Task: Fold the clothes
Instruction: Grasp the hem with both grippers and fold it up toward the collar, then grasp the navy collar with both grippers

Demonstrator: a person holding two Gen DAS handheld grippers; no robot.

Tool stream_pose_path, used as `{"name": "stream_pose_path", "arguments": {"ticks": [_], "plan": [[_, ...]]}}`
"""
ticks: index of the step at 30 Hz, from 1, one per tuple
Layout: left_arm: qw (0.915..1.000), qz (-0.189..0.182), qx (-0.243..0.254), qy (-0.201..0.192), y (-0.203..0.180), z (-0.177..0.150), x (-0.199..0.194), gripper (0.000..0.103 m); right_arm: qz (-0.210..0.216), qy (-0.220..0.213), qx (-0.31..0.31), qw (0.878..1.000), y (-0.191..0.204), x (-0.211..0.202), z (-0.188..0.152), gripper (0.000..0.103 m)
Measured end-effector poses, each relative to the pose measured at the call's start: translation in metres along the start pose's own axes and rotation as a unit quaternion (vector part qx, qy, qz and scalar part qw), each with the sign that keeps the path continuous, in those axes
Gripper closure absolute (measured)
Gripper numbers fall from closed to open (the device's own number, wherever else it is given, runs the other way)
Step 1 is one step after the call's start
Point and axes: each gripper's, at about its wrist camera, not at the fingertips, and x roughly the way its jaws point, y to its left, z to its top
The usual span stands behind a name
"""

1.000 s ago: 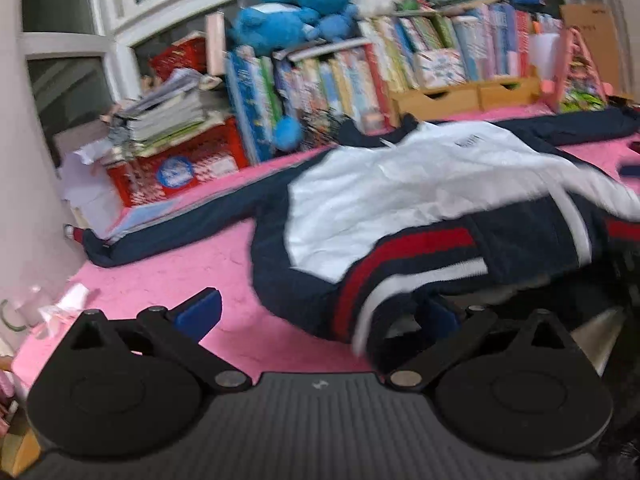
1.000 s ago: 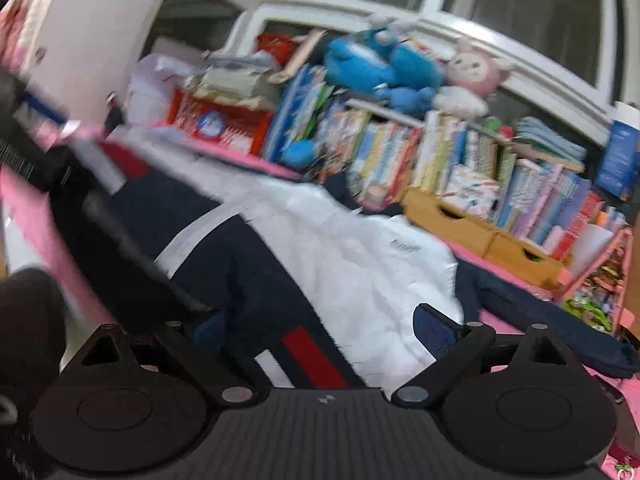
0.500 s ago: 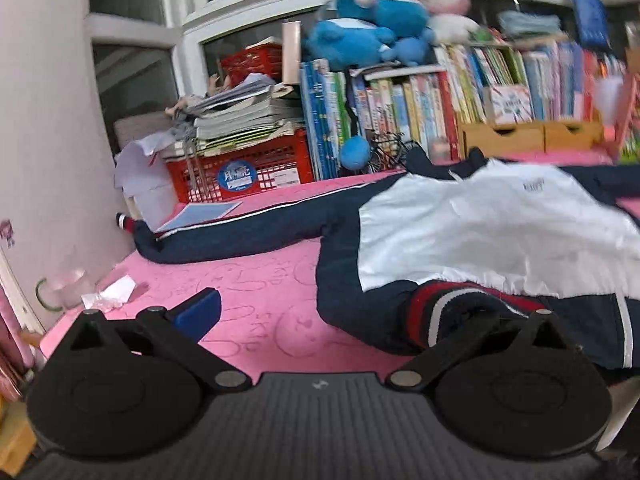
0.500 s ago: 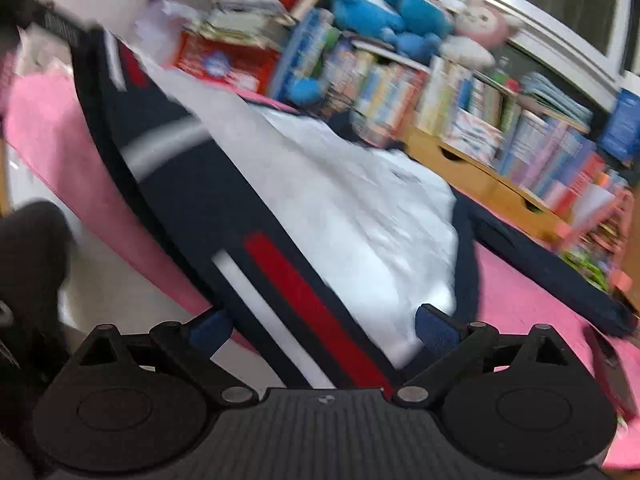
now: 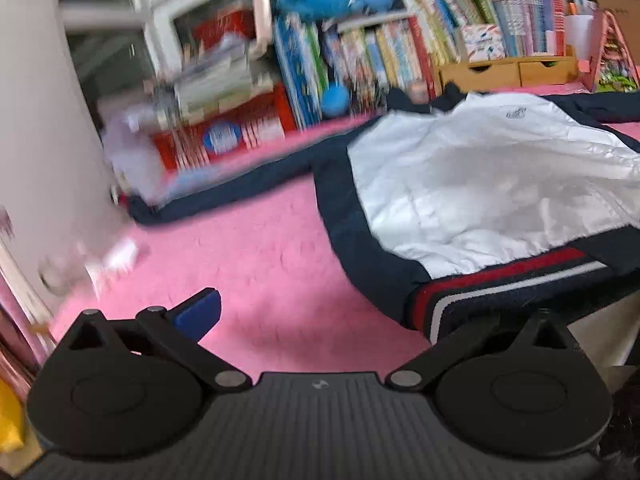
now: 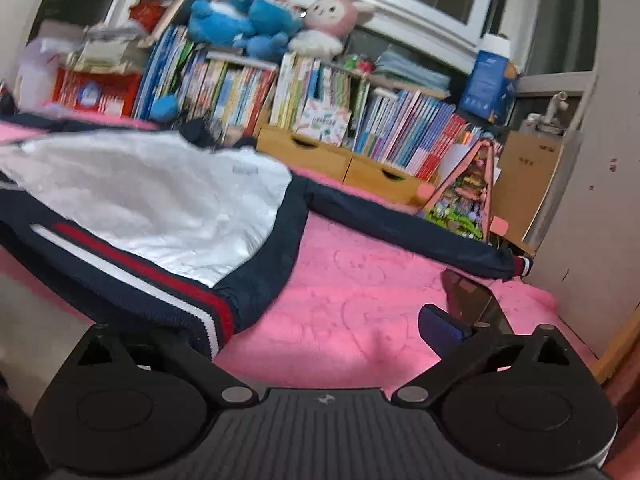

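A worktop covered in fuzzy pink plush cloth, faintly embossed with heart outlines, runs up to a crowded back row: upright picture books, a red plastic crate stacked with papers, two pale wooden drawers, and soft toys on top, a blue plush beside a pink-and-white rabbit plush. Behind them are white window frames. A jacket lies spread flat on the worktop, its smooth, slightly crinkled white panel edged in navy, with a ribbed hem striped red and white; both navy sleeves stretch out sideways, one toward the crate, the other toward a brown cardboard box at the far right. The left tongs stand wide apart: the blue-padded left finger sits over bare pink cloth, while the right finger is hidden under the jacket's striped hem corner. The right tongs are spreading to their widest, the left finger tucked beneath the opposite hem corner, the right blue pad over bare cloth, just beside a dark flat phone-like slab. Neither pair pinches the fabric.
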Motion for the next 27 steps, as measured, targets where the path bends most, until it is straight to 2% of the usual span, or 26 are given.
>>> {"name": "stream_pose_path", "arguments": {"ticks": [1,3,6,8,11,14,17,19,21,22,23,25,27], "plan": [[0.9998,-0.011,-0.01,0.016,0.003,-0.004,0.005,0.0,0.006,0.008,0.001,1.0,-0.002,0.002,-0.004,0.001],[0.9992,-0.02,-0.008,0.034,0.003,-0.009,0.011,0.0,0.043,-0.002,0.013,0.999,-0.005,-0.001,-0.003,0.003],[0.9989,-0.042,0.007,0.02,-0.002,-0.013,0.006,0.0,0.118,0.002,0.01,0.993,-0.007,-0.001,0.0,0.003],[0.9954,-0.094,0.021,0.001,-0.003,-0.014,-0.005,0.0,0.168,0.018,-0.005,0.986,-0.007,-0.001,0.002,0.003],[0.9844,-0.169,0.05,-0.013,0.0,-0.017,-0.02,0.0,0.237,0.03,-0.023,0.971,-0.014,-0.007,0.005,0.003],[0.9786,-0.19,0.078,-0.019,0.01,-0.021,-0.028,0.0,0.305,0.027,-0.011,0.952,-0.033,-0.017,0.013,0.001],[0.9803,-0.182,0.071,-0.028,0.026,-0.017,-0.028,0.0,0.314,-0.002,0.036,0.949,-0.056,-0.025,0.025,0.001],[0.9795,-0.189,0.051,-0.049,0.039,-0.002,-0.029,0.0,0.291,-0.031,0.077,0.953,-0.064,-0.021,0.038,0.001],[0.9789,-0.187,0.041,-0.072,0.042,0.024,-0.023,0.0,0.259,-0.031,0.095,0.961,-0.061,-0.004,0.058,0.005],[0.9794,-0.181,0.041,-0.08,0.041,0.039,-0.017,0.0,0.246,-0.031,0.088,0.965,-0.054,0.008,0.071,0.011],[0.9808,-0.169,0.046,-0.086,0.037,0.057,-0.008,0.0,0.233,-0.031,0.078,0.969,-0.045,0.021,0.085,0.022],[0.9807,-0.153,0.068,-0.101,0.023,0.094,0.021,0.0,0.226,-0.031,0.051,0.972,-0.025,0.05,0.115,0.038],[0.9793,-0.14,0.09,-0.114,0.008,0.128,0.052,0.0,0.231,-0.033,0.018,0.972,-0.001,0.09,0.149,0.041]]}}
